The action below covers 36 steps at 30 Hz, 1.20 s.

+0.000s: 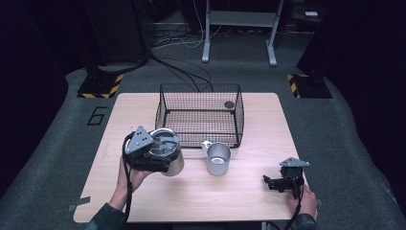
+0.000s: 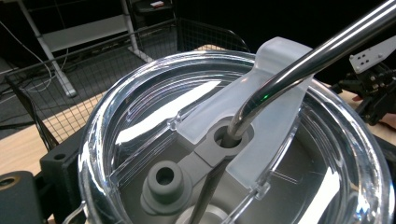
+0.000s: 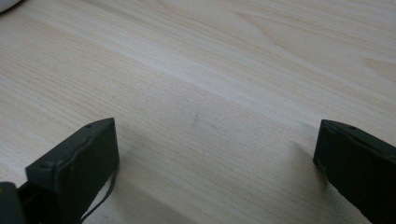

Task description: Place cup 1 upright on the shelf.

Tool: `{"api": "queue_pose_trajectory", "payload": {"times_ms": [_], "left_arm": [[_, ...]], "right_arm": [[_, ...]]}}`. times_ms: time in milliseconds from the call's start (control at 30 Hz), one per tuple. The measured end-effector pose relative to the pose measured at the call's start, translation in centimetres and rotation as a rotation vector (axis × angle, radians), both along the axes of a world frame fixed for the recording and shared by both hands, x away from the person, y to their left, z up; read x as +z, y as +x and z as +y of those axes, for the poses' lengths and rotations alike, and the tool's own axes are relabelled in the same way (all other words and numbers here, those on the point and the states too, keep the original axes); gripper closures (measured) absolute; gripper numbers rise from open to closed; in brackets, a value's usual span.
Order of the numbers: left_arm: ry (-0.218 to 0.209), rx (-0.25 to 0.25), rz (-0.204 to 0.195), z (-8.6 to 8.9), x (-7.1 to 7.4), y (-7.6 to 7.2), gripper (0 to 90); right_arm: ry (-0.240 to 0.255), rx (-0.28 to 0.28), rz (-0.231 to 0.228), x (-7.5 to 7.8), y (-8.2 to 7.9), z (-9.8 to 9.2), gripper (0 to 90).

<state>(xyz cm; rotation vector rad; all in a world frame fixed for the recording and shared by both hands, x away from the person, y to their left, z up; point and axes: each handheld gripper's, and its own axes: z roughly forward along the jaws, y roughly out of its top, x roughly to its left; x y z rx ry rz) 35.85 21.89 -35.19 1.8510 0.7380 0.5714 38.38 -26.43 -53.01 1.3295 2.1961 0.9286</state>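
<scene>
My left gripper (image 1: pixel 152 157) is shut on a steel tumbler (image 1: pixel 171 158), held tilted just over the left part of the table. In the left gripper view its clear lid (image 2: pixel 140 116) is very close, and a metal straw (image 2: pixel 308 60) passes through the lid's hole. A steel mug (image 1: pixel 218 159) with a handle stands at the table's middle, just right of the tumbler. My right gripper (image 1: pixel 273 182) rests on the table near the front right; its jaws stand wide apart over bare wood in the right gripper view (image 3: pixel 215 154).
A black wire basket (image 1: pixel 163 112) stands at the back middle of the wooden table (image 1: pixel 239 201), with a small dark round thing (image 1: pixel 229 104) in its far right corner. Cables and a white stand lie on the floor beyond.
</scene>
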Motion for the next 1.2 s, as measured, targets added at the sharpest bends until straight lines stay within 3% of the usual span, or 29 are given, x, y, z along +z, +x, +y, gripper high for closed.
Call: {"api": "queue_pose_trajectory", "payload": {"times_ms": [1200], "left_arm": [[0.008,0.006,-0.042,-2.7,5.3,5.5,4.1]], "right_arm": [[0.001,-0.001,0.001,0.0,0.0,0.0,0.0]]}}
